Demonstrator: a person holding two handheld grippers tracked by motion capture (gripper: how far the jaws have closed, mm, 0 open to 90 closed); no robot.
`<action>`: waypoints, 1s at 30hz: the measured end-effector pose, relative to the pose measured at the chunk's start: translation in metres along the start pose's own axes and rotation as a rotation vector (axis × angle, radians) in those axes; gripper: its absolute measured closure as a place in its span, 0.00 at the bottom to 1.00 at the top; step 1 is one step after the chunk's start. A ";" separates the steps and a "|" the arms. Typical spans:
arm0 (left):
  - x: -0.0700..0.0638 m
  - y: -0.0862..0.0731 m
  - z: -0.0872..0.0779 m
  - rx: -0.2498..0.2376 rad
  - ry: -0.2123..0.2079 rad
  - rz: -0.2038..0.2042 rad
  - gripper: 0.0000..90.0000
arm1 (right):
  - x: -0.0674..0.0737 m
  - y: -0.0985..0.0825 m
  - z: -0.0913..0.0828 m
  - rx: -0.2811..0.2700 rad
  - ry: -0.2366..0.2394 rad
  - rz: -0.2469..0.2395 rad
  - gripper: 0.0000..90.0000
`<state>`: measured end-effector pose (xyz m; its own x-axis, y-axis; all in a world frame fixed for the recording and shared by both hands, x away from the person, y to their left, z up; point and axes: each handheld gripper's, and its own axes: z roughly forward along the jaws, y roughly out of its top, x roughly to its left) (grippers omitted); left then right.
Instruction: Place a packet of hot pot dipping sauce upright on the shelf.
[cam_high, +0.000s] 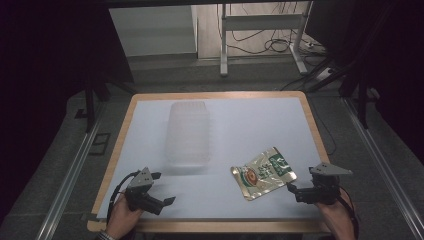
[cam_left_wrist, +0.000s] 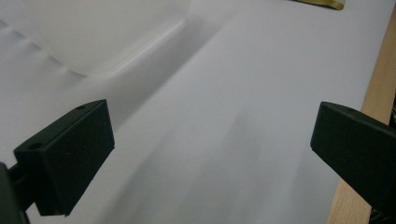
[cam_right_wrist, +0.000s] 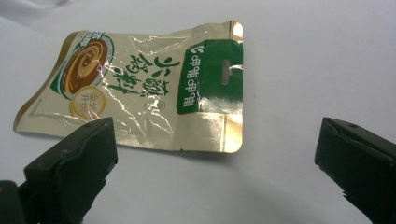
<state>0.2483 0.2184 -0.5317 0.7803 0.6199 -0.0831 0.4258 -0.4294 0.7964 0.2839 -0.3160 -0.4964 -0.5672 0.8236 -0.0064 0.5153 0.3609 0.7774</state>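
Observation:
A gold foil snack pouch (cam_high: 263, 173) with a green label lies flat on the white table top (cam_high: 250, 125), right of centre near the front. My right gripper (cam_high: 293, 192) sits just right of it, open, its jaws low over the table. In the right gripper view the pouch (cam_right_wrist: 149, 88) lies ahead and to the left, between and beyond the spread jaws of this gripper (cam_right_wrist: 215, 154). A clear plastic tray (cam_high: 189, 132) rests left of centre. My left gripper (cam_high: 163, 188) is open in front of the tray, holding nothing; in its own view the gripper (cam_left_wrist: 212, 154) hovers over bare table.
The table's wooden rim (cam_high: 210, 226) runs along the front, and shows as the wooden edge (cam_left_wrist: 380, 88) in the left gripper view. A white metal frame (cam_high: 262, 22) and cables stand on the floor beyond the table. A corner of the pouch (cam_left_wrist: 322, 3) shows far ahead of the left jaws.

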 end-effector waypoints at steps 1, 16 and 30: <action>0.000 0.000 0.000 0.001 0.001 0.001 0.00 | 0.000 0.001 0.002 -0.002 0.003 -0.001 0.00; -0.001 0.000 0.001 0.012 0.005 0.019 0.00 | 0.005 0.011 0.022 -0.006 0.024 -0.017 0.01; -0.002 0.000 0.003 0.024 0.001 0.024 0.00 | 0.005 0.021 0.046 0.046 0.041 -0.035 0.03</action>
<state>0.2483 0.2153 -0.5332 0.7899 0.6099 -0.0638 0.4183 -0.4597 0.7834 0.3214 -0.2841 -0.5085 -0.6103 0.7921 -0.0064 0.5234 0.4093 0.7473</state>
